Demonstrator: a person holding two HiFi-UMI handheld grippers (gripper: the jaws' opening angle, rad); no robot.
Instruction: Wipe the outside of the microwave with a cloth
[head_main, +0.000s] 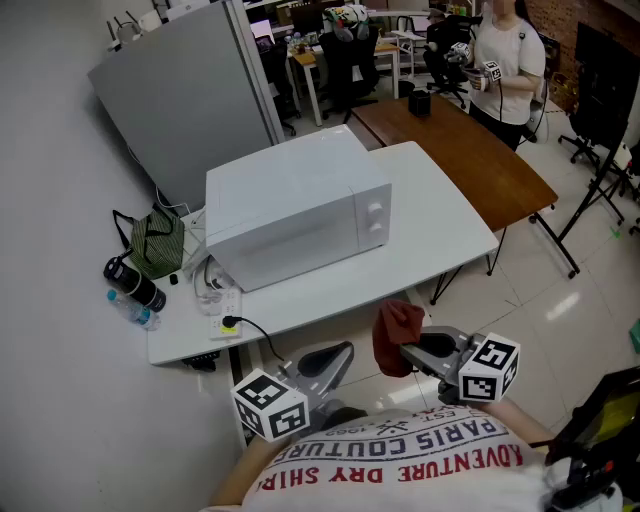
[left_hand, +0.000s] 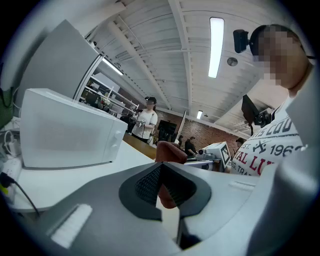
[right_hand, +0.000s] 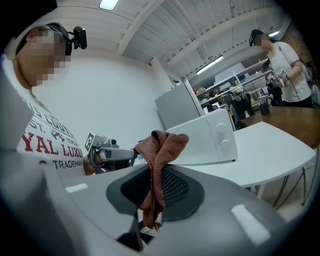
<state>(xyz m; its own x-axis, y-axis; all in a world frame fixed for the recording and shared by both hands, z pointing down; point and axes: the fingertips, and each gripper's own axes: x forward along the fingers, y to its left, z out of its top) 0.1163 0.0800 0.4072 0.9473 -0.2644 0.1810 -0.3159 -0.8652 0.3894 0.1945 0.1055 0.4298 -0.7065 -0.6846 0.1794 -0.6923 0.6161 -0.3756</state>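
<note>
The white microwave (head_main: 300, 215) stands on a white table (head_main: 440, 230), door and two knobs facing me; it also shows in the left gripper view (left_hand: 65, 130) and the right gripper view (right_hand: 205, 140). My right gripper (head_main: 405, 350) is held off the table's near edge, shut on a reddish-brown cloth (head_main: 397, 335) that bunches above the jaws (right_hand: 157, 150). My left gripper (head_main: 345, 350) hovers beside it to the left, jaws shut with nothing between them (left_hand: 160, 172). The cloth (left_hand: 170, 151) is visible past the left jaws.
A green bag (head_main: 155, 245), a black bottle (head_main: 135, 283) and a power strip with a yellow plug (head_main: 228, 318) lie on the table's left end. A grey panel (head_main: 180, 100) leans behind. A brown table (head_main: 470, 150) and a standing person (head_main: 505, 60) are beyond.
</note>
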